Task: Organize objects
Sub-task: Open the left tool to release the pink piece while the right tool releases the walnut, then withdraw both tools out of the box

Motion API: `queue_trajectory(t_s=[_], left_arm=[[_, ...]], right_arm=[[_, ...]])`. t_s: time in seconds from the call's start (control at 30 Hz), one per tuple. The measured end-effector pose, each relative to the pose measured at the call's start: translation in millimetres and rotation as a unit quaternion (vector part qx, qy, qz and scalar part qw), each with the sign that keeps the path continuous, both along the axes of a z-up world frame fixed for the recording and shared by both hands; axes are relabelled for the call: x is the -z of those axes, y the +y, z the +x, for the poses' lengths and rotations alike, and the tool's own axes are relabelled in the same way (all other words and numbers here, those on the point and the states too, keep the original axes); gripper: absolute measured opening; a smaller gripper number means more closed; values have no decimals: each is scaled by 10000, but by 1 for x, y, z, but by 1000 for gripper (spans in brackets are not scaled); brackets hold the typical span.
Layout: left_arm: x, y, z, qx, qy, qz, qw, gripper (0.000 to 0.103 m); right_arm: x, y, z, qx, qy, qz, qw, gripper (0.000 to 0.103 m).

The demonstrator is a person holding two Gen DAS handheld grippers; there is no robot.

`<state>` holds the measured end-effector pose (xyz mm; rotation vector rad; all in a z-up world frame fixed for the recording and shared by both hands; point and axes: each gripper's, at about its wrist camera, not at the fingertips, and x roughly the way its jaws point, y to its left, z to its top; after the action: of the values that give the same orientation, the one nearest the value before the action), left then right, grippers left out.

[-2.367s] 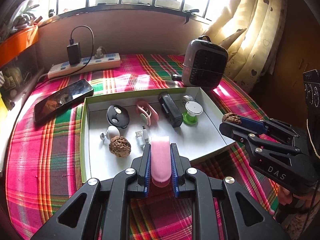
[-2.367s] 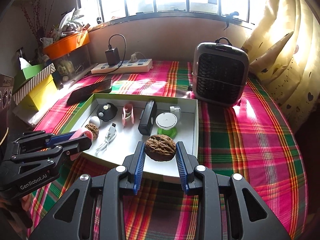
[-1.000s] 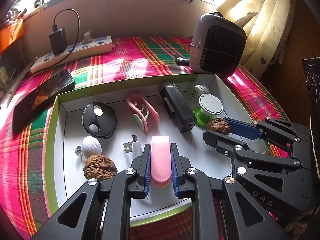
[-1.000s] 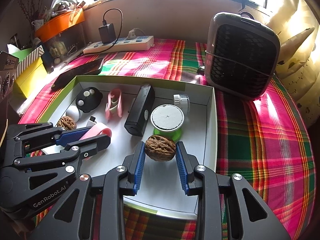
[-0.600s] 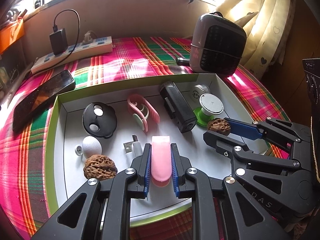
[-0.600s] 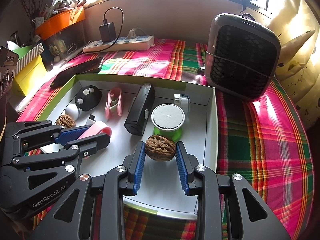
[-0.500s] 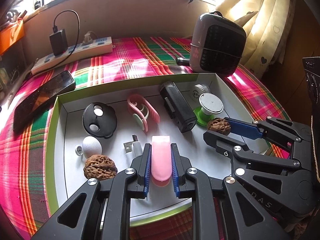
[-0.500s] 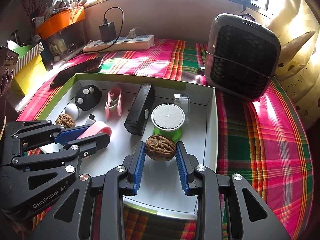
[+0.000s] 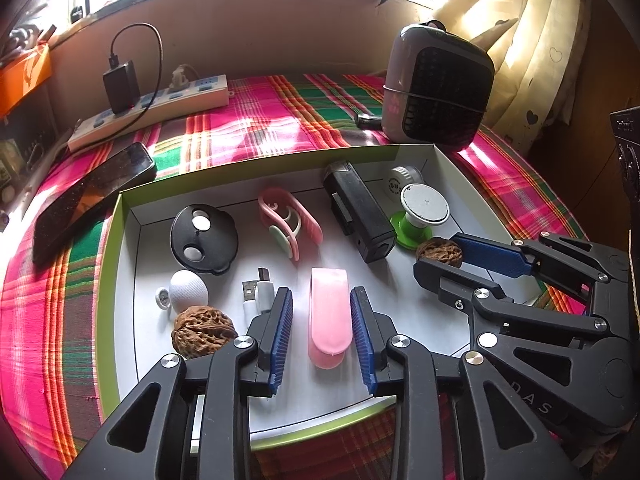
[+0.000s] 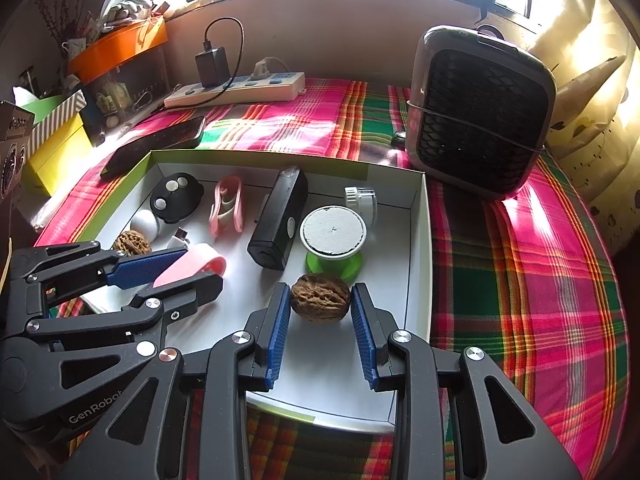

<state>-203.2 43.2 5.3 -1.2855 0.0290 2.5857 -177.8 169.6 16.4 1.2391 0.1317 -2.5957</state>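
Pink clip (image 9: 330, 312): it lies on the white floor of the tray (image 9: 120, 280), between the pads of my left gripper (image 9: 322, 334); my left jaws stand parted with a gap each side, so I have let it go.
Brown walnut (image 10: 320, 303): it sits on the tray floor near the right wall, between the pads of my right gripper (image 10: 320, 332); these jaws are spread too, close beside the shell, and I cannot tell if one pad grazes it.
Risk at the right: I judge the round nut will roll if a pad brushes it as I draw back, and it could knock the green-footed stand (image 10: 333, 240) just behind it.
Risk at the left: a pad dragging on the clip could shove it into the USB plug (image 9: 260, 288) just beside my left pad.
Second walnut (image 9: 202, 332): it rests by the white ball (image 9: 188, 290), near my left finger; a sideways swing would bump it.
Crowding: both grippers are low in one tray, near each other, so a crossed exit may clash them.
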Motion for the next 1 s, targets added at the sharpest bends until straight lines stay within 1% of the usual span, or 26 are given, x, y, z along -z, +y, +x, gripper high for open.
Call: queue_trajectory(t_s=[0.17, 0.3, 0.63, 0.77, 0.9, 1.0], left_arm=[[-1, -2, 5, -118, 35, -100, 9999, 31], [-5, -2, 11, -164, 149, -191, 9996, 32], [-17, -11, 34, -313, 269, -59, 9991, 32], [-24, -13, 51, -389, 407, -49, 9984, 32], [-28, -18, 68, -489, 507, -96, 9975, 32], [-31, -24, 77, -535, 531, -18, 9972, 32]], right_arm=[[-1, 1, 4, 52, 17, -49, 10000, 32], [-4, 3, 9, 81, 62, -118, 9999, 40], [-16, 5, 29, 142, 266, -221, 9993, 40], [-23, 7, 41, 158, 357, -343, 9986, 40], [-28, 10, 53, 199, 462, -386, 9980, 45], [-31, 11, 61, 188, 542, -350, 9977, 46]])
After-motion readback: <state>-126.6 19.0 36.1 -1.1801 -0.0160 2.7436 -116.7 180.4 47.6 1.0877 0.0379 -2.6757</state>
